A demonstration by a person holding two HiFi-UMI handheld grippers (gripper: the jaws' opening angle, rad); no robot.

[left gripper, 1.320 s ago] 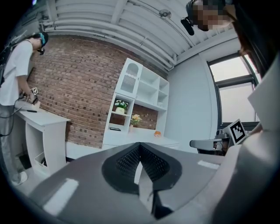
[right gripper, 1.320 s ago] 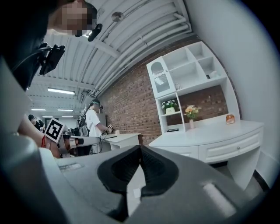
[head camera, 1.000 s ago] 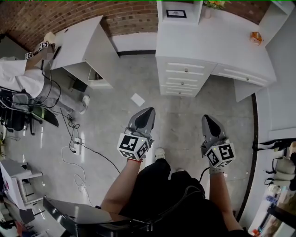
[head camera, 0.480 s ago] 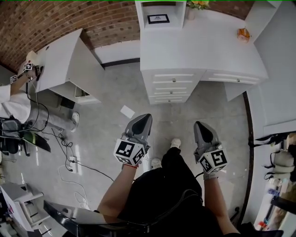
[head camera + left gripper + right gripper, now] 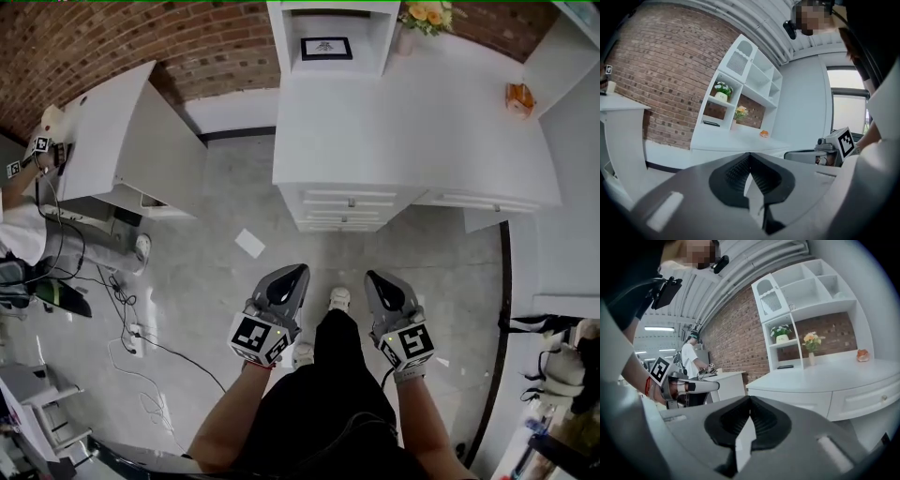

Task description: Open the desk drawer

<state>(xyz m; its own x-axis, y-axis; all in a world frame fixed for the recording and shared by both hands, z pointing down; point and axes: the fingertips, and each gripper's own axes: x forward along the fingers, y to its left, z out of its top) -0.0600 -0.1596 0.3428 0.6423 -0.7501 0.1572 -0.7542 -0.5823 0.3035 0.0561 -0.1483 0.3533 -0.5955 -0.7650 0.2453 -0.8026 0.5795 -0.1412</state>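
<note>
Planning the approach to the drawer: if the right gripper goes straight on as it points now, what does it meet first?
The right gripper would probably meet the front of the white desk, at its stacked drawers; only grey floor lies between, though depth is unclear.

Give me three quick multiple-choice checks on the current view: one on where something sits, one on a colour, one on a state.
1. Where is the small orange object?
A) on the floor
B) on top of the white desk, near its right end
C) between a tool's jaws

2. What colour are the drawer fronts?
A) black
B) brown
C) white

3. How do the left tool and right tool stand?
A) both shut, empty
B) both open
C) left shut on a knob

Answers:
1 B: the head view shows it on the desk top by the right corner.
2 C: they match the white desk.
3 A: each gripper view shows its jaws together with nothing between them.
</note>
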